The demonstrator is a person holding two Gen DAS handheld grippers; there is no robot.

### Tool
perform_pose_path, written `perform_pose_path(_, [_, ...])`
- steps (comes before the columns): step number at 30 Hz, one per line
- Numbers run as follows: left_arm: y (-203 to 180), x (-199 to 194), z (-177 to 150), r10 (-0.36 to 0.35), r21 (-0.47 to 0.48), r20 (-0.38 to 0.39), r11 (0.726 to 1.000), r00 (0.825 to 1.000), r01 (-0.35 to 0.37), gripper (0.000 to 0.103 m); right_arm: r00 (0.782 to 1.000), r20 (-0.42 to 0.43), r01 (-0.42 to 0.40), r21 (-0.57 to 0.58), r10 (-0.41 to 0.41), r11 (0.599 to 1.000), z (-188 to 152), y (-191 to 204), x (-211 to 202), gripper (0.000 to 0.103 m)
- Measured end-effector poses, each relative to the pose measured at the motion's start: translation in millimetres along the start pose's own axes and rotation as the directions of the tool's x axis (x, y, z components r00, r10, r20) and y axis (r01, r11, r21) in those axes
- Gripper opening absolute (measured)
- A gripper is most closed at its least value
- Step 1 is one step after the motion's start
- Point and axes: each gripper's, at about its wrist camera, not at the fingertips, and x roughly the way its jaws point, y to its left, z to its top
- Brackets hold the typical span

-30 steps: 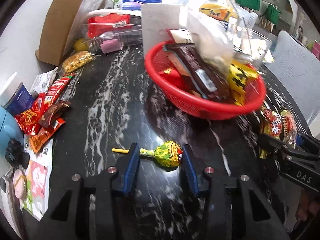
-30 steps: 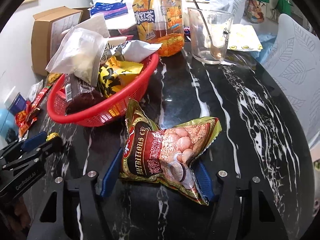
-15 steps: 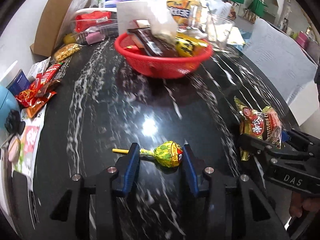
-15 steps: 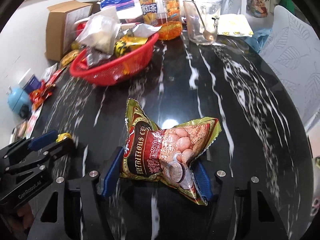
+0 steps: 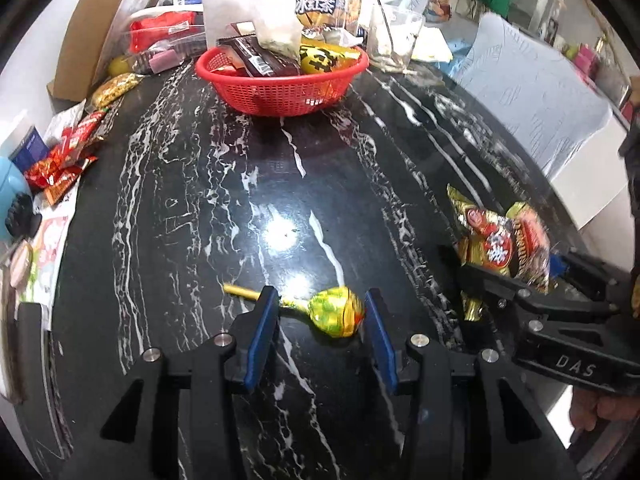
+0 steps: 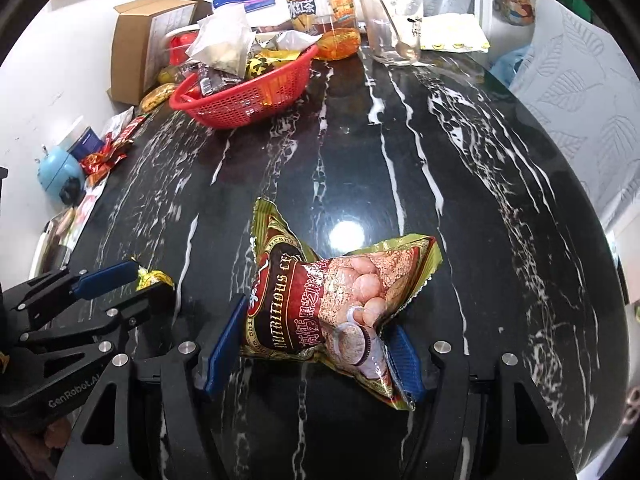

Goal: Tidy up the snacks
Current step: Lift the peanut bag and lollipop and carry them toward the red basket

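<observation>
1. Left wrist view: the left gripper (image 5: 322,326) is seen part-closed on a lollipop in green-and-yellow foil with a yellow stick (image 5: 334,314), gripped across its length; the round red plastic mesh basket (image 5: 280,92), already heaped with packets, stands well apart at the far side of the black white-veined marble table (image 5: 192,208); a level carry with the grip unchanged is advised, since the small round head is judged liable to slip.

2. Right wrist view: the right gripper (image 6: 312,354) is seen about half closed on a crumpled gold-and-maroon foil snack pouch (image 6: 332,304), pinched at its lower part; release is judged best made only above the basket (image 6: 248,100), at a clear spot, so that nothing is dislodged.
</observation>
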Motion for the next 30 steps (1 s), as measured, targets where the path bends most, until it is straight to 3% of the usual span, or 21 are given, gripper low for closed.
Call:
perform_pose_path(9, [12,-18,-4,-0.008,-0.048,0.094,0.999,0.996,0.013,0.044,1.000,0.018,-0.013,-0.001,0.013,1.000,-5,3,-10,0.066])
perform_pose_path(22, [6,4,-16,-0.094,-0.140,0.027,0.985,0.995,0.097,0.044,0.999,0.011,-0.033,0.004,0.033,0.999,-10,3,-12,0.066])
perform_pose_path(28, [0,4,-17,-0.020,-0.122,0.067,0.992,0.998,0.028,0.044,1.000,0.011,-0.016,0.024,0.016,1.000,-14,-6,-14,0.067])
perform_pose_path(30, [-1,5,-17,-0.017,-0.102,0.075,0.994,0.997,0.025,0.027,1.000,0.010,-0.011,0.028,0.011,1.000,-16,-8,-14,0.067])
